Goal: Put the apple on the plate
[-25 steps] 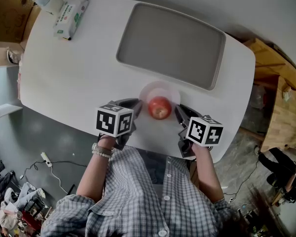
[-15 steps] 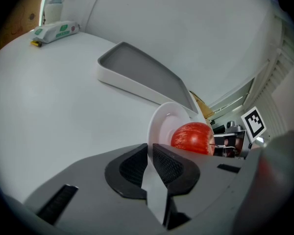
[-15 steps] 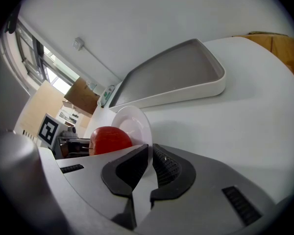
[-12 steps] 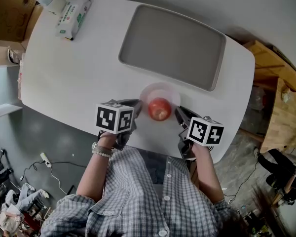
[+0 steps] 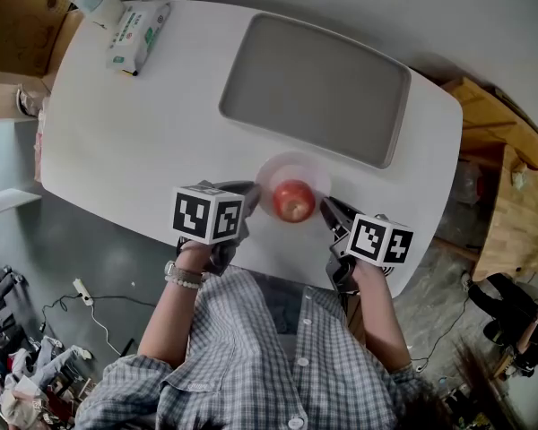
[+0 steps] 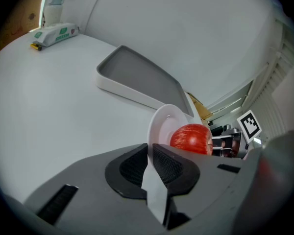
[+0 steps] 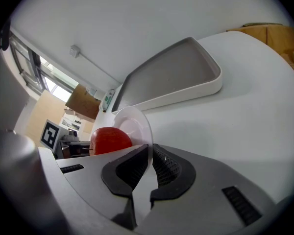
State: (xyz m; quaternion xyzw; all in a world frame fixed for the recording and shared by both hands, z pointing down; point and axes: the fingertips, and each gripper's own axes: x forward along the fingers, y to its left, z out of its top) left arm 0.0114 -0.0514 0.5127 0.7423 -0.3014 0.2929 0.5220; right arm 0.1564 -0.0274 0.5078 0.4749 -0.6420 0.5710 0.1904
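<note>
A red apple (image 5: 293, 201) rests on a small white plate (image 5: 291, 170) near the front edge of the white table (image 5: 134, 141). My left gripper (image 5: 254, 192) is shut on the plate's left rim, and my right gripper (image 5: 325, 207) is shut on its right rim. In the left gripper view the plate (image 6: 162, 124) runs edge-on into the left gripper (image 6: 150, 153), with the apple (image 6: 191, 138) just beyond. The right gripper view shows the plate (image 7: 135, 123) pinched in the right gripper (image 7: 149, 154) and the apple (image 7: 110, 141) to its left.
A large grey tray (image 5: 316, 88) lies just behind the plate. A pack of wipes (image 5: 136, 23) and a white container (image 5: 94, 3) sit at the table's far left corner. Cardboard boxes (image 5: 18, 12) stand to the left, wooden furniture (image 5: 511, 195) to the right.
Both grippers stay shut on the plate's rim. The plate with the apple and the right gripper have shifted a little to the right.
</note>
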